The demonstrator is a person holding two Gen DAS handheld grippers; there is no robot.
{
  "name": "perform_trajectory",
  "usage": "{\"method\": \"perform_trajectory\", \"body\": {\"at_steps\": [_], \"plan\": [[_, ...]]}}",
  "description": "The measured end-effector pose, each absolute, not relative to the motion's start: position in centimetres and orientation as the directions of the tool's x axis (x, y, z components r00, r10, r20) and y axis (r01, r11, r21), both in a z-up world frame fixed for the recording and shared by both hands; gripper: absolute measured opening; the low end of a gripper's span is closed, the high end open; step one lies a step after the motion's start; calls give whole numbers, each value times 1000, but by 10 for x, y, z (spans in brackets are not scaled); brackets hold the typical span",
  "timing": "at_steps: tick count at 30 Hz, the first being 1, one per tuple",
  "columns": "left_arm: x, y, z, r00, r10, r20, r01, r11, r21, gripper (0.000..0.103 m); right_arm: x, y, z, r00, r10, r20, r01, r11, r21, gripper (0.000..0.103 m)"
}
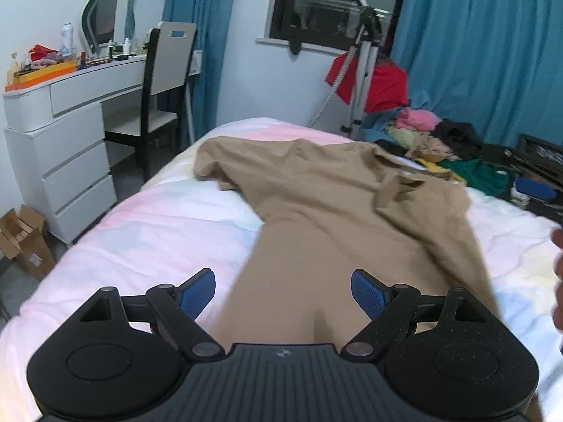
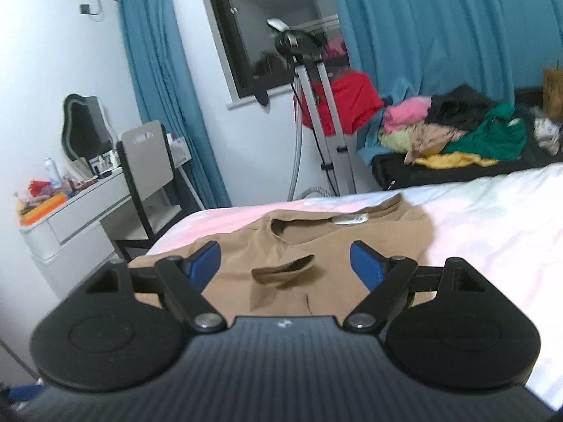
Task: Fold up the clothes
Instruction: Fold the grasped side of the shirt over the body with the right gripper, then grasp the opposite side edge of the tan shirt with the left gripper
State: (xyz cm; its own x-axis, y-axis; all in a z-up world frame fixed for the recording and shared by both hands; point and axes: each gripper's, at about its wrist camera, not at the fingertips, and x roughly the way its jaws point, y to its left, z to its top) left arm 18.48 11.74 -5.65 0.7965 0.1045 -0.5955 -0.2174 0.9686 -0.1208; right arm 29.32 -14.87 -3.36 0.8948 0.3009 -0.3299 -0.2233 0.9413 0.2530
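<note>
Lying spread across the pale pink-and-white quilted bed [image 1: 151,225], the tan short-sleeved cloth shirt [image 1: 316,211] runs beneath and ahead of both sets of jaws. The left gripper [image 1: 283,293] hovers over its lower part, blue-padded jaws wide apart and holding nothing. The right gripper [image 2: 285,263], jaws equally wide and empty, faces the shirt's neckline, with a small folded flap between them.
</note>
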Motion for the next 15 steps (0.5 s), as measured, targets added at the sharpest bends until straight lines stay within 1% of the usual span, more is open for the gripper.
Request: {"method": "perform_trajectory", "body": {"at_steps": [3,7,11,15], "plan": [[169,102,-52,804,87,-589,-194,974,-120,87,246,-159,-17,906,285,-311,-222,949,223,82],[154,86,-53,795,84,-601,-177,979,-98,87,180,-181,-6,908,297,-294,-220,938,270,82],[143,69,-57,796,94,-598,-149,988,-44,87,119,-203,-15,906,300,-298,-204,927,315,82],[134,52,-61,803,106,-587,-115,993,22,88,78,-222,-29,913,277,-301,-164,922,352,82]]}}
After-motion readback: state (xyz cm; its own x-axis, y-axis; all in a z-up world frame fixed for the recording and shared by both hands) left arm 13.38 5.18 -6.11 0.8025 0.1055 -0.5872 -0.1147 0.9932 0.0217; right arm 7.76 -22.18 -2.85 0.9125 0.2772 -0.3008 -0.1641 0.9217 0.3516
